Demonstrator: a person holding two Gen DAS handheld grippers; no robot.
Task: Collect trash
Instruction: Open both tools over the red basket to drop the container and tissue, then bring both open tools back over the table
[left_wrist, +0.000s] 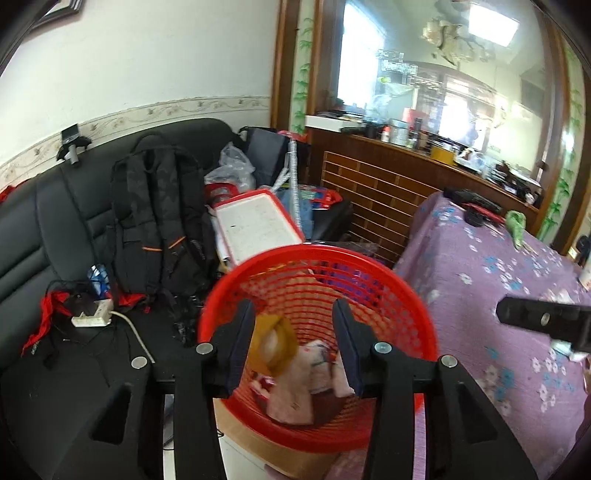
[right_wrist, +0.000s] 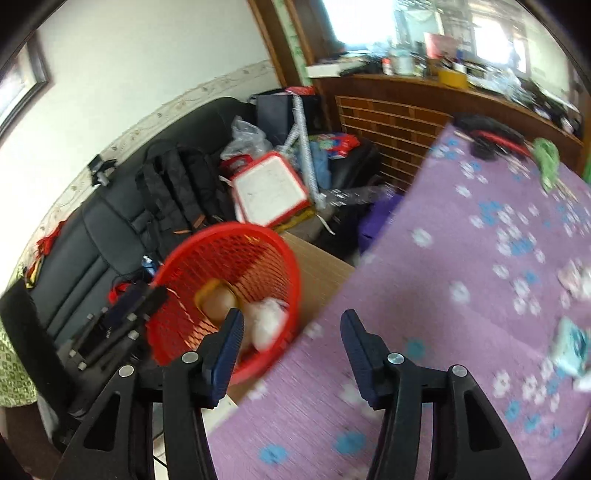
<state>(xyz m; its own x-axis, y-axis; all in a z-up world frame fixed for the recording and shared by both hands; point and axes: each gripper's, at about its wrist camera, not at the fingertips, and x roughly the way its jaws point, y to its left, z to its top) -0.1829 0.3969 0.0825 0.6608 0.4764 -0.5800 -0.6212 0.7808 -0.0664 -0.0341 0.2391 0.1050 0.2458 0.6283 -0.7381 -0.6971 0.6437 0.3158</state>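
Nearest to us, our left claw (left_wrist: 293, 343) hangs wide open over the mouth of the red basket (left_wrist: 402, 284) with nothing between its pads, and a yellow wrapper (left_wrist: 275, 341) and some pale crumpled paper (left_wrist: 295, 387) lie in the basket below it; we judge the drop into the basket is just done on this side. Our right claw (right_wrist: 291, 347) is also spread wide and empty, poised over the near edge of the bench (right_wrist: 424, 295) with its purple flowered cloth, so we take the step in hand to be going after the next piece. The likeliest trash left is a pale blue-green scrap (right_wrist: 570, 345) lying on the cloth off to the right, blurred, so we cannot tell what it is. Reaching it calls for swinging the right claw rightward across the cloth, coming down over the scrap and closing. The cloth between is bare and gives open room. The basket sits just beside the bench edge on a cardboard box (right_wrist: 321, 266), with the black sofa (left_wrist: 55, 221) close on its other side, so the carry back must clear the bench edge and the basket rim. Farther off, a backpack (left_wrist: 159, 206) and a red-framed board (left_wrist: 258, 225) crowd the sofa.
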